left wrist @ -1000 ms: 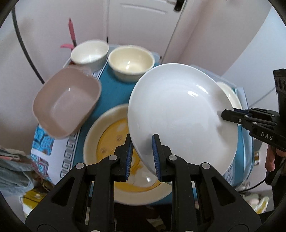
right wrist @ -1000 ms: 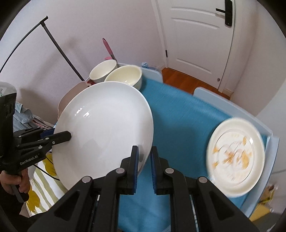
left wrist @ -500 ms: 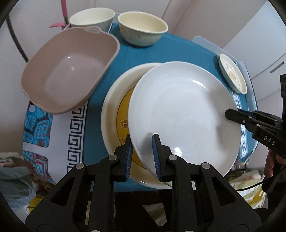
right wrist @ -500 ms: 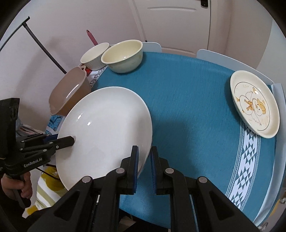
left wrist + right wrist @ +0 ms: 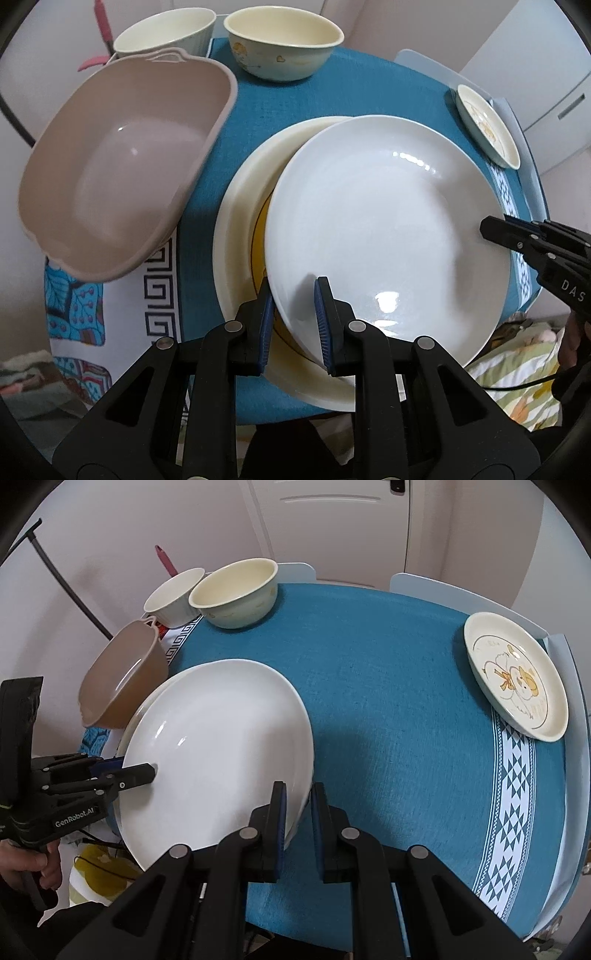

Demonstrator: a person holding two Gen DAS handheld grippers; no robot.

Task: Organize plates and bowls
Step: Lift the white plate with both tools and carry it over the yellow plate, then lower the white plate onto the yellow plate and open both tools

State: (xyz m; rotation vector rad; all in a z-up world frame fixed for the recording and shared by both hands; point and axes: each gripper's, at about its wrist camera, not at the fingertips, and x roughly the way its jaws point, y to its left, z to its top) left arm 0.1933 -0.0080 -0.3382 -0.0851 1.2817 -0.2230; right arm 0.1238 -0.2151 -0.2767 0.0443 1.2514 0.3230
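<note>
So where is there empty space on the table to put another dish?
The widest bare patch is the teal cloth between the white plate and the cartoon plate, in front of the cream bowl. The other side is crowded: pink tub, ribbed bowl, yellow-centred plate.

The surface (image 5: 388, 686) is round and covered by a teal cloth (image 5: 369, 738) with a white patterned border (image 5: 517, 794) near its edge. At the far side two cream bowls stand next to each other, the wider bowl (image 5: 234, 592) just beside the smaller bowl (image 5: 173, 594). A brownish-pink tub (image 5: 118, 166) sits at the left edge. Beside it lies a large cream plate (image 5: 240, 221) with a yellow centre. A small plate (image 5: 515, 675) with a cartoon print rests well apart, at the right edge.
</note>
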